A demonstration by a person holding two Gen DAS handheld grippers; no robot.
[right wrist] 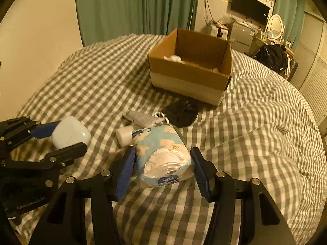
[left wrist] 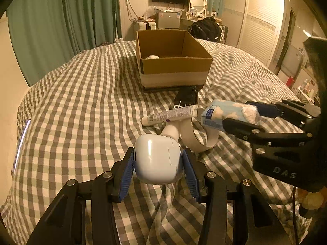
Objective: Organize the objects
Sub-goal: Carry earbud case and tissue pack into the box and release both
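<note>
Nearest, the left gripper (left wrist: 158, 164) has its jaws clenched on a glossy white rounded plastic case (left wrist: 156, 159), held just above the grey-and-white checked bed cover (left wrist: 81, 102). Just beside it, the right gripper (right wrist: 163, 169) grips a pale blue soft pack of tissues (right wrist: 161, 157) whose far end hides part of a white tube (left wrist: 169, 115). A curled white strap (left wrist: 196, 134) lies under that tube. Beyond, a black item (right wrist: 180, 113), too dark to identify, touches the open brown cardboard box (left wrist: 173, 61), whose near wall conceals most of its white contents.
</note>
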